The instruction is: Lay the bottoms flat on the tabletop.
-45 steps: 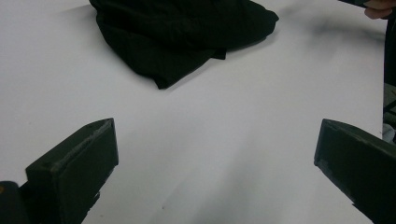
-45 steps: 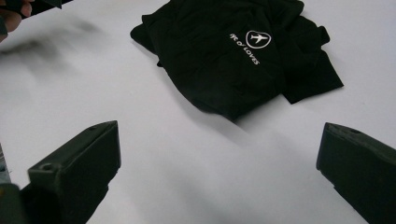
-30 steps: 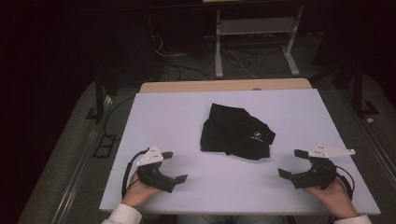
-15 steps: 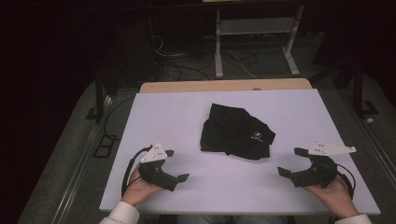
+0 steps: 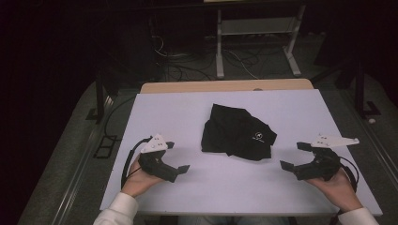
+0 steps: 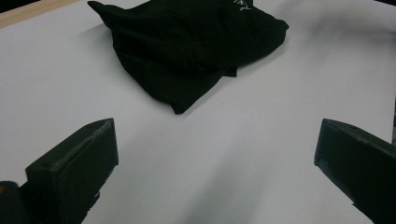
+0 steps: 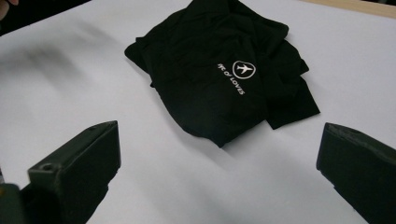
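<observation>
Black tongs up front first: the left tongs (image 5: 177,156) sit near the front-left of the white bench (image 5: 187,108), jaws spread wide with nothing between them, held low over the surface. Compared with a second ago they've crept a touch to the right, toward the middle, and that's about the only change I can spot. The right tongs (image 5: 292,155) are at the front-right, also gaping wide and empty, basically where they were before.

Further back, roughly mid-bench and between the two, lies the crumpled black t-shirt (image 5: 237,132), well apart from both tongs. It hasn't budged. In the right gripper view you can read a small white plane logo (image 7: 243,69) with lettering beside it on the top fold. In the left gripper view a pointed corner of the fabric sticks out toward the camera.

Behind the bench there's a strip of bare wood edge (image 5: 225,86), then dark floor with cables and a metal stand (image 5: 256,33).
</observation>
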A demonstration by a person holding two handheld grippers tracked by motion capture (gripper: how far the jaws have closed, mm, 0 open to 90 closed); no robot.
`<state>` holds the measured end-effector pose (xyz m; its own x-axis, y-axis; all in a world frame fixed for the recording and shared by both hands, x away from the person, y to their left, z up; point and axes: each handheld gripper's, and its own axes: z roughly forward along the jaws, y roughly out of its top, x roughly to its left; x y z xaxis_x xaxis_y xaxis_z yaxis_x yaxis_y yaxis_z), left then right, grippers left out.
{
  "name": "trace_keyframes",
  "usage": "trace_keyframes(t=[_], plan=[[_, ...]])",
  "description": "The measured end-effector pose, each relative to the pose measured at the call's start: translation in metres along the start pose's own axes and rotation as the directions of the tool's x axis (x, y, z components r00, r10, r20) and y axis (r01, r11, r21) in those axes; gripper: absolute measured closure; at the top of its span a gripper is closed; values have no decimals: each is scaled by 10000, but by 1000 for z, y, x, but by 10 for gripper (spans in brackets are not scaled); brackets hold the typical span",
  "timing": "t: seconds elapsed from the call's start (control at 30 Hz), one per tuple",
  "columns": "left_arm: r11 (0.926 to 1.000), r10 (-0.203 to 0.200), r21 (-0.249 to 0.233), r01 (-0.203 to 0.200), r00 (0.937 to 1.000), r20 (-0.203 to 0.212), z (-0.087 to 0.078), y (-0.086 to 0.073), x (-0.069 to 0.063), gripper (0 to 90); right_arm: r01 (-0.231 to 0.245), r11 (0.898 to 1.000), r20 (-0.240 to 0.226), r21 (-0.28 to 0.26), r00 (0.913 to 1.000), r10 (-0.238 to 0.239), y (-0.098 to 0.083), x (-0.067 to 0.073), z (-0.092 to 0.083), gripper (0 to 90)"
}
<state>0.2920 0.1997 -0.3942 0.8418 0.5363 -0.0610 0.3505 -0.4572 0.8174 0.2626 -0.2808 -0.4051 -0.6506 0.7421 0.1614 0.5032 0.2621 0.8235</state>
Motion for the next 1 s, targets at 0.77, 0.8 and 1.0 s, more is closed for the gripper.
trace_keyframes(t=[0.77,0.8,1.0], plan=[[9994,-230,-240,231,9997,54,5,23,18,0,261,9996,63,73,9996,-262,38,-13,5,0],[9995,-224,-241,226,9997,71,7,24,18,0,256,9996,66,69,9996,-256,39,-14,5,0],[9994,-152,-306,155,9998,109,12,29,21,0,193,9998,-4,-16,9998,-193,45,-18,9,0]])
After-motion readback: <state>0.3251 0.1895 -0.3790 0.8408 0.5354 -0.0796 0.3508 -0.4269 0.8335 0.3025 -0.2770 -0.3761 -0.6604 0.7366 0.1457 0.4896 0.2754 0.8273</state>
